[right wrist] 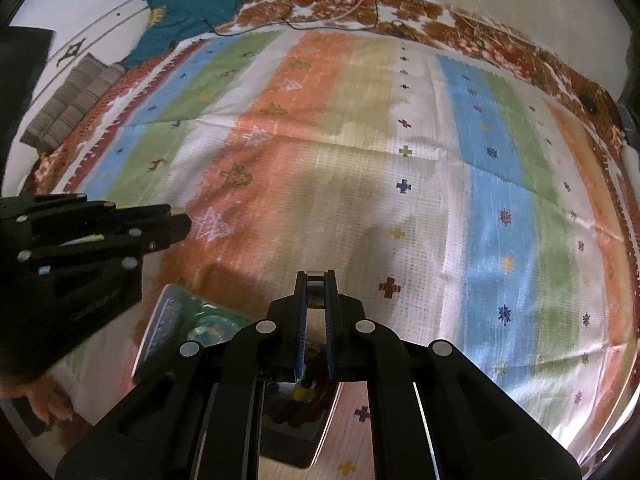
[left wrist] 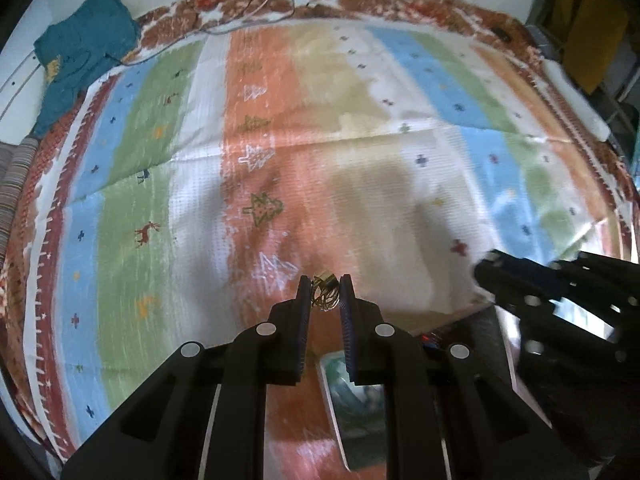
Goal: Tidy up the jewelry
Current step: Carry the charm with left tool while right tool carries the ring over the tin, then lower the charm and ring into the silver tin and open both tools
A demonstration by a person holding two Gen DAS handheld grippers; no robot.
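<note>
In the left wrist view, the left gripper (left wrist: 325,294) sits at the lower centre of the frame with a small gold piece of jewelry (left wrist: 326,293) pinched between its two fingers, right at the tips. The piece looks like thin gold wire loops with a small dark block at the top; what kind of jewelry it is cannot be told. Below the fingers, at the bottom centre, a tin lid (left wrist: 352,408) with a green and white picture lies on the striped mat (left wrist: 360,120). The right gripper (left wrist: 486,270) enters from the lower right edge, its tips over the near edge of the mat.

The right wrist view shows what the left one hides. The right gripper (right wrist: 316,280) at lower centre clamps on the upright rim of a metal tin (right wrist: 316,412), whose wall stands between the blue pads (right wrist: 331,332). Inside the tin lie dark beads and a yellow one, too blurred to sort out. The lid (right wrist: 180,320) lies just to the left of the tin. The left gripper (right wrist: 188,224) reaches in from the left edge, seen side-on, so the gold piece does not show here.

A teal cloth (left wrist: 80,52) lies at the upper left beyond the mat, with thin cables (left wrist: 260,0) along the top edge.
</note>
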